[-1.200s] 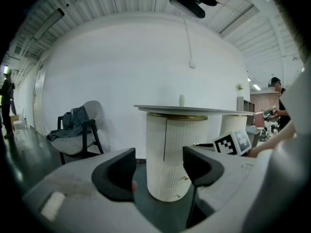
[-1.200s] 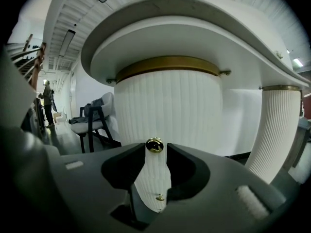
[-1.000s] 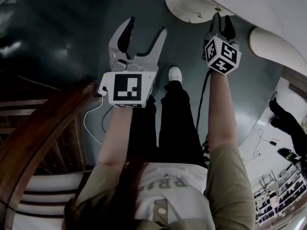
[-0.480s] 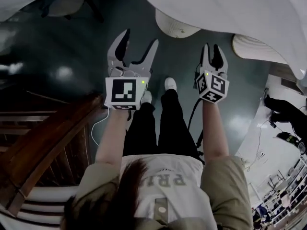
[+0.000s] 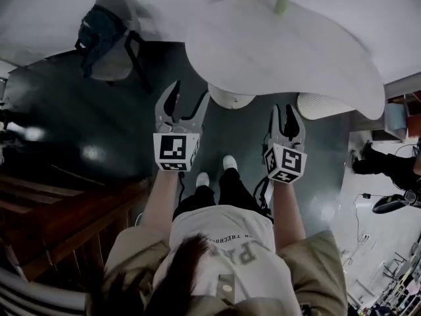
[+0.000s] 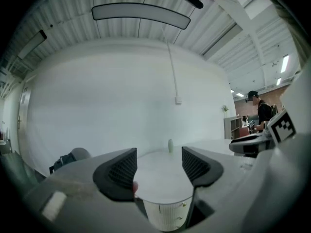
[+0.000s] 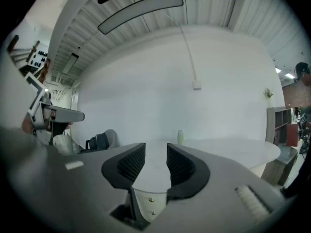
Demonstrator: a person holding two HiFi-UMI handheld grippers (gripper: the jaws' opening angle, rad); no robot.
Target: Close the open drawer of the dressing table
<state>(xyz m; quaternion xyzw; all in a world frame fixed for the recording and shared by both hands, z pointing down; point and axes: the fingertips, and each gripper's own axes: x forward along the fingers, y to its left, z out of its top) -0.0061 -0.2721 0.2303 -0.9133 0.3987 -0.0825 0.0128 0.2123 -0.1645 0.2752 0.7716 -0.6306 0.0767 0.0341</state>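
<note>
Two grippers: we are holding the left gripper [image 5: 189, 94] with its jaws spread wide and the right gripper [image 5: 284, 110] with a narrower gap. Nothing is sitting between either pair.
Desk: we are facing a white curved desk [image 5: 283, 51]. A small bottle [image 5: 281, 4] is standing near its far edge.
Drawer unit: a rounded white drawer unit [image 5: 231, 99] is sitting under the desk's near edge. In the head view it is lying just beyond the left gripper's tips, and neither gripper is touching it.
Drawer: we are seeing small knobs [image 6: 183, 205] on the curved fronts, low between the jaws in both gripper views. No view is showing us which front is standing out, so we cannot tell where the open drawer is.
Handling: we are judging the drawer to be light and stiff, sliding on runners with little resistance. The knobs are looking small and slippery.
Hold: we are judging that no grip is needed. Pressing the jaw tips flat against the front, beside the knob, should be enough.
Relation: both grippers are pointing toward the desk's near edge, with the drawer fronts ahead and lower.
</note>
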